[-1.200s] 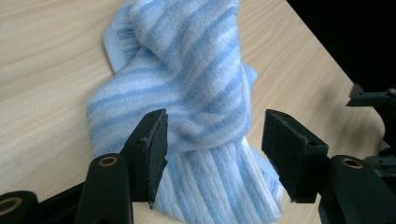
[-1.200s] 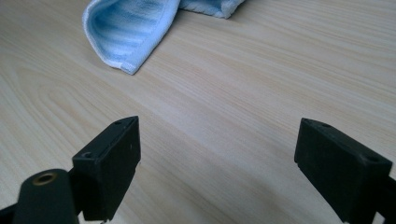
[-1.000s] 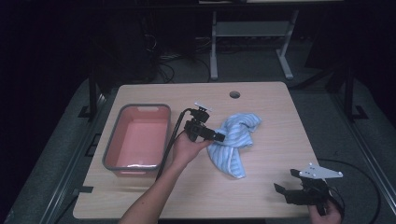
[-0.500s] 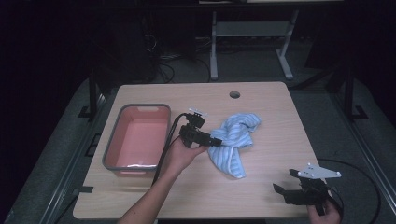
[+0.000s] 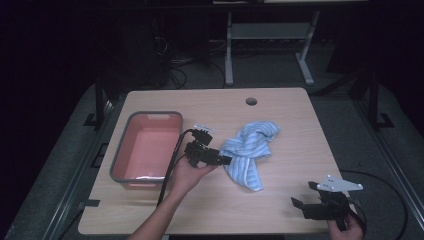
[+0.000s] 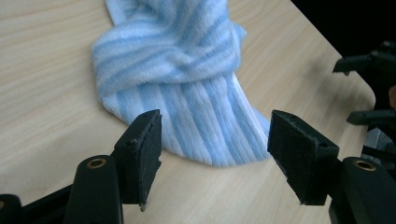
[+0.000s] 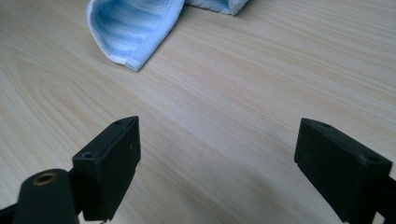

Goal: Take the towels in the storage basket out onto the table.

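The left claw (image 5: 227, 160) is backing off the striped towel (image 5: 250, 150), its jaws just opening, nothing between them; the right claw (image 5: 299, 206) is resting spread on the table (image 5: 280, 115).

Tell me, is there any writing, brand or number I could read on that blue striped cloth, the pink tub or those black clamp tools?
None can be read: the blue-and-white striped cloth, the pink plastic tub with grey rim, the pale wooden table and both black grippers carry no legible text. A small white tag on the left gripper is too small to read.

A blue-and-white striped towel (image 5: 248, 152) lay crumpled and twisted on the wooden table (image 5: 280, 210), right of centre.
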The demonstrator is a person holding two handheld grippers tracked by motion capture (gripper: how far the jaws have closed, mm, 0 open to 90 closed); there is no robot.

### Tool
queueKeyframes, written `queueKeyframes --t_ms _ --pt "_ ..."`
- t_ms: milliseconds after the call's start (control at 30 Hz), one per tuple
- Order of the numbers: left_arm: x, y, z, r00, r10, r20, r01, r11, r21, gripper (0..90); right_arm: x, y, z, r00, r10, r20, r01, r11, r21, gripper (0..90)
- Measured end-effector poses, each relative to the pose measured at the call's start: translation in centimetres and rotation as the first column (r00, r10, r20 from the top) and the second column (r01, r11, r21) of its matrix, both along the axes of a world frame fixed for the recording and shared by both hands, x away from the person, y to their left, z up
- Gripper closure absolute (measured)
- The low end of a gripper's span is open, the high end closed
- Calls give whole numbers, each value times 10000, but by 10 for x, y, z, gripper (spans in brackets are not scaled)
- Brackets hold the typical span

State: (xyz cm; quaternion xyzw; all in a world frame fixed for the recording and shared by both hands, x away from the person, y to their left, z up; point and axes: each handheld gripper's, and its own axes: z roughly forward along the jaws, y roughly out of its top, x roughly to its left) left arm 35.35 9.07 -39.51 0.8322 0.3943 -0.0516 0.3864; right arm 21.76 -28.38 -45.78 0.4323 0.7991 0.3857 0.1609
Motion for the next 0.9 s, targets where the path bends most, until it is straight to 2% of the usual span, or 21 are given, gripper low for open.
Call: queueKeyframes --t_ms 67,133,200,267,333,533,800,900 --pt "-4 1 -1 9999 -103 -43 102 9998 -150 345 0 0 0 10000 0 -11 0 10000 -25 140" --pt "-8 1 -1 9999 -141 3 141 9999 -23 342 0 0 0 10000 1 1 -1 10000 -27 140" --pt "-11 3 -1 9999 -152 -2 152 9997 -191 340 0 0 0 10000 1 13 -1 10000 -29 140" --pt "-15 5 0 9998 -188 73 189 9998 -111 339 -1 0 0 10000 -10 -2 10 10000 -20 140" --pt "-18 5 0 9997 -243 52 244 9994 -233 338 -1 0 0 10000 0 4 0 10000 -21 140" --pt "-32 6 0 9987 -430 257 430 9991 2 330 -2 0 0 10000 -42 21 42 10000 -38 140" --pt "-47 11 -7 9985 -490 245 494 9987 -138 322 -3 1 0 10000 -32 -1 32 10000 -77 140" --pt "-56 14 -10 9978 -553 363 558 9984 -126 319 -4 0 -1 10000 -75 2 75 9999 -96 140"
